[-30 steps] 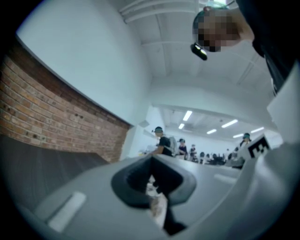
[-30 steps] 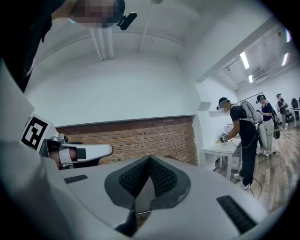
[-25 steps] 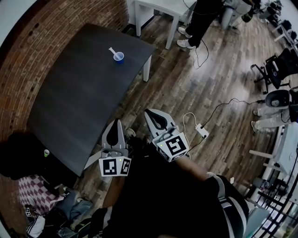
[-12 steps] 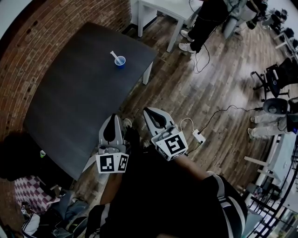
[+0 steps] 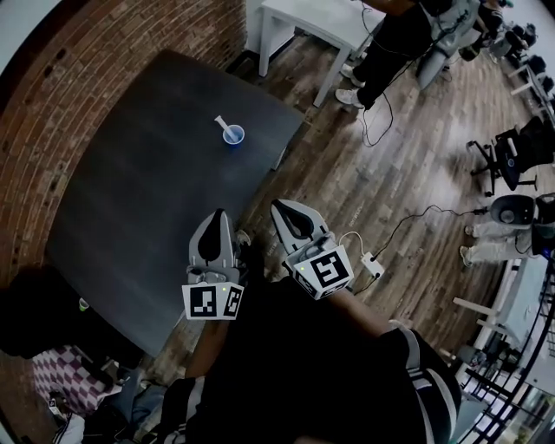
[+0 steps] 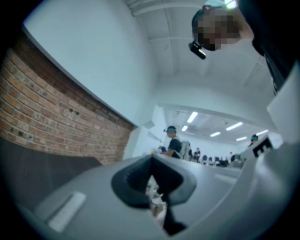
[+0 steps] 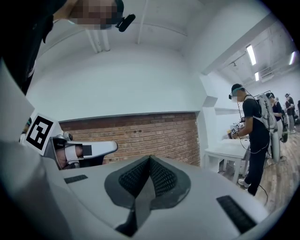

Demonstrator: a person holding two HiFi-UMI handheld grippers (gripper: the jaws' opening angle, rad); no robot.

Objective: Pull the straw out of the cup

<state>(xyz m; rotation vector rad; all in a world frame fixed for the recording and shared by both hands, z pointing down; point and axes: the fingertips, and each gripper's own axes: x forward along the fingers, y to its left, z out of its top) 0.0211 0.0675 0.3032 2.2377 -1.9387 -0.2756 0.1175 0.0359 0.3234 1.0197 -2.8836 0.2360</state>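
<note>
A small blue cup (image 5: 233, 134) with a white straw (image 5: 222, 122) leaning out to the upper left stands near the far right corner of the dark table (image 5: 147, 199) in the head view. My left gripper (image 5: 213, 227) is shut and empty, held near the table's near edge, far from the cup. My right gripper (image 5: 292, 219) is shut and empty too, over the wooden floor beside the table. Both gripper views look up at walls and ceiling; neither shows the cup. The left gripper (image 7: 79, 151) appears in the right gripper view.
A brick wall (image 5: 52, 95) runs along the table's left side. A white table (image 5: 312, 26) and a standing person (image 5: 395, 43) are beyond the far end. Cables and a power strip (image 5: 373, 264) lie on the floor; office chairs (image 5: 512, 147) stand at right.
The view has shifted, so the cup sits a little lower and further right in the frame. Both grippers stay shut and close to my body.
</note>
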